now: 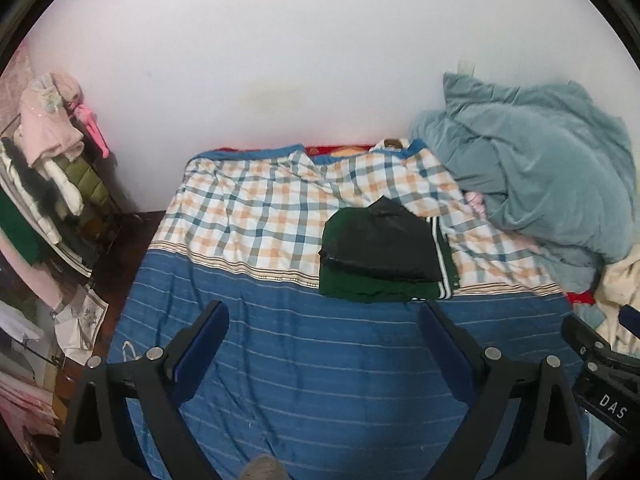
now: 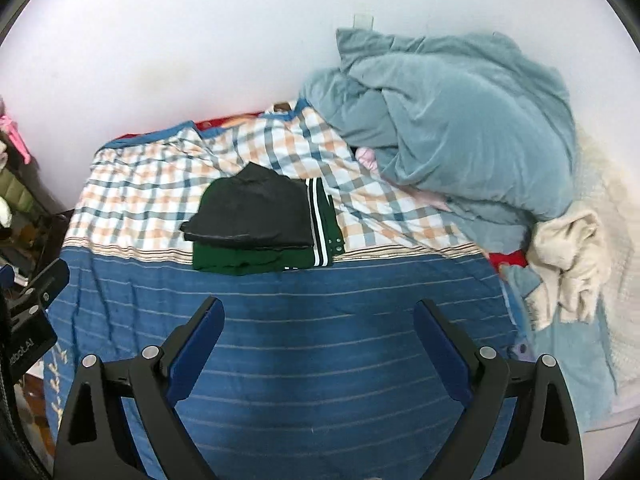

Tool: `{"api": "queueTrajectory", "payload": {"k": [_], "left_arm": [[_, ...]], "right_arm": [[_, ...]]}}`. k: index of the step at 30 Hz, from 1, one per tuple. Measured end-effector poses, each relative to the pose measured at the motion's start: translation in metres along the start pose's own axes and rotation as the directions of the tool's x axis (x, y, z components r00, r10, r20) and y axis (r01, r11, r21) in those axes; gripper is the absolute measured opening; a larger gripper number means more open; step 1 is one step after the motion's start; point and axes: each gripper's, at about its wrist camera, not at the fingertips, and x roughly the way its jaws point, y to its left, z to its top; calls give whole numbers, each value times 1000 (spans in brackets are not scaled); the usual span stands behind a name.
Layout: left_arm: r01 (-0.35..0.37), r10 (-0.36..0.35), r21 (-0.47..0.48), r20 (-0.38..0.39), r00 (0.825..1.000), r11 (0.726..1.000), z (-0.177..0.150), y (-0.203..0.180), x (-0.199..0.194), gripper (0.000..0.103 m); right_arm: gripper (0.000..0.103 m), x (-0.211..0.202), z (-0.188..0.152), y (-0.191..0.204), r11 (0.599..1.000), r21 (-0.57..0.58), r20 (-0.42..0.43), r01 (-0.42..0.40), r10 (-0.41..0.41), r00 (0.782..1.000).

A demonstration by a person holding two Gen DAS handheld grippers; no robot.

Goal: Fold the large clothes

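Both grippers, left [image 1: 324, 312] and right [image 2: 318, 308], hung spread wide and empty above the bed [image 2: 320, 360].
Folded clothes [image 2: 256, 224] lay at 12 o'clock; a blue blanket [image 2: 460, 128] was heaped at 2 o'clock.

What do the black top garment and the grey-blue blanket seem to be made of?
Black garment: probably smooth synthetic or coated fabric; it shows a faint sheen along its folded edge.
Blanket: likely plush fleece or velvet; matte, soft nap with thick rounded folds.

Bed [image 2: 320, 360] in blue-striped and checked cover, folded dark clothes [image 2: 256, 224], rumpled teal duvet [image 2: 460, 128], perhaps cream blanket [image 2: 568, 256]
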Motion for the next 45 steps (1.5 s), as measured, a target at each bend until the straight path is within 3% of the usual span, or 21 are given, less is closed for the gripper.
{"api": "queueTrajectory", "payload": {"k": [10,18,28,45], "left_arm": [[20,-19,-5,91,996,1000,-16,8,-102,97],[37,-34,-19,129,991,999,-27,14,-137,97],[53,-48,-24,179,983,998,-37,16,-160,98],[48,-40,-36,198,979,998,-44,25,-174,99]], "right_arm": [[97,-171,-31,-15,1000,-22,156,-7,10,988],[97,-250,-51,-22,1000,-27,253,9,-2,968],[98,-289,-67,-30,1000,-16,285,7,-2,959],[99,-296,-71,-32,999,-37,290,-17,27,957]]}}
